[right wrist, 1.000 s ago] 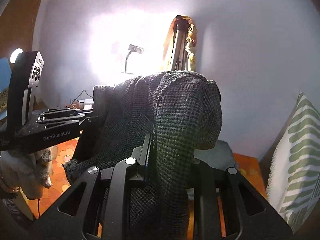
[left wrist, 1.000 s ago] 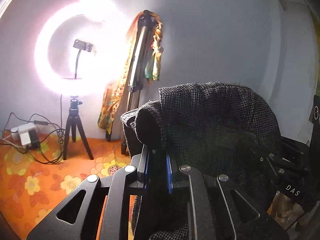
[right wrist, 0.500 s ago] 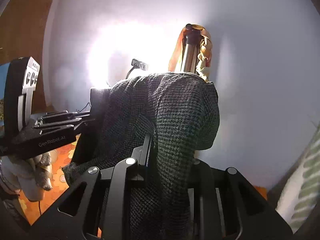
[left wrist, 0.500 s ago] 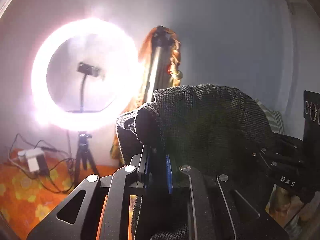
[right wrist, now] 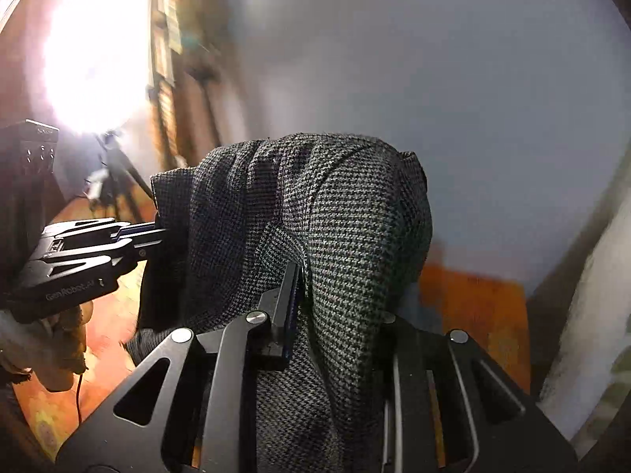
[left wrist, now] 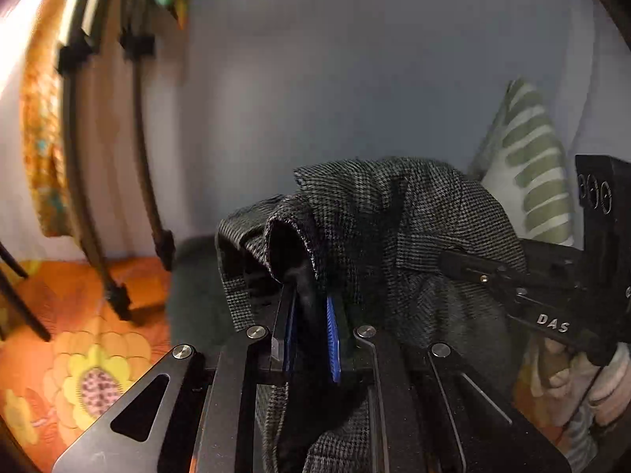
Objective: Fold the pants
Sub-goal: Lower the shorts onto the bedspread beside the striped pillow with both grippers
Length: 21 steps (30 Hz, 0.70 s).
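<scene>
The dark grey houndstooth pants (left wrist: 394,228) hang bunched between my two grippers, held up in the air. My left gripper (left wrist: 307,315) is shut on a fold of the pants' edge. My right gripper (right wrist: 311,291) is shut on another part of the pants (right wrist: 335,228), which drape over its fingers. The right gripper shows at the right of the left wrist view (left wrist: 512,283), and the left gripper at the left of the right wrist view (right wrist: 98,248). The rest of the pants below is hidden.
An orange flowered sheet (left wrist: 79,354) covers the surface below. A tripod (left wrist: 110,157) draped with orange cloth stands at the left by the white wall. A green striped pillow (left wrist: 528,181) leans at the right. A bright ring light (right wrist: 90,51) glares at the left.
Both grippers have swung to the right with the pants still held. The ring light has slid out of the left wrist view and the striped pillow has come in.
</scene>
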Tool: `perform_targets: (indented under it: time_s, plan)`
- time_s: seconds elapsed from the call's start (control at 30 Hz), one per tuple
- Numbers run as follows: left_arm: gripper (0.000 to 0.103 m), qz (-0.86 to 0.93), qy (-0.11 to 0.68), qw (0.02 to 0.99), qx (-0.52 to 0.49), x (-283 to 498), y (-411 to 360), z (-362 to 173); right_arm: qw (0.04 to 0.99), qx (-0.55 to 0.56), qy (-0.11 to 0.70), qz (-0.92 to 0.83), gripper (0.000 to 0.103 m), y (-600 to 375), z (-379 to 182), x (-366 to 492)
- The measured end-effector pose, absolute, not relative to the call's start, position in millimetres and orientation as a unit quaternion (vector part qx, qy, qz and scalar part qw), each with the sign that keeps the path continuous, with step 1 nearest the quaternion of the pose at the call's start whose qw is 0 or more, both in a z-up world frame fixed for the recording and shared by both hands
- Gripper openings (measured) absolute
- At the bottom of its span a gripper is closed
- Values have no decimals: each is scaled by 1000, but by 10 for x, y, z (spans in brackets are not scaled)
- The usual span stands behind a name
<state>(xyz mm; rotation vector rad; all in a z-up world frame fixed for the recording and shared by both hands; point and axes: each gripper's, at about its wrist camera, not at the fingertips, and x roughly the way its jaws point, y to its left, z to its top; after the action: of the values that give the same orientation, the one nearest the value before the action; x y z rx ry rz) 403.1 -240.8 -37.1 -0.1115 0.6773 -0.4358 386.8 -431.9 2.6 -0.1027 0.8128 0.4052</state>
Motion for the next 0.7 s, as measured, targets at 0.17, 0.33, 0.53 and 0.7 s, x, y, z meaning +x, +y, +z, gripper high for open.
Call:
perform_targets:
  time_s: [0.17,0.33,0.53,0.7]
  plan:
    - [12,-195,337,919,-56,4129,-2429,-502,899,-25,400,176,48,-4492,-135,4050]
    - [14,-178,344,920,-53,4174,-2378,-554,910,-41,380,161,68,-4511,-53,3931]
    - [23,-184,346,918,-56,4195,-2253,-484,926,13,347,146,75,-4730,207,3815]
    - [23,-183,332,924,-58,4077,-1947,-349,929,1,341,142,71,-4680,202,3639]
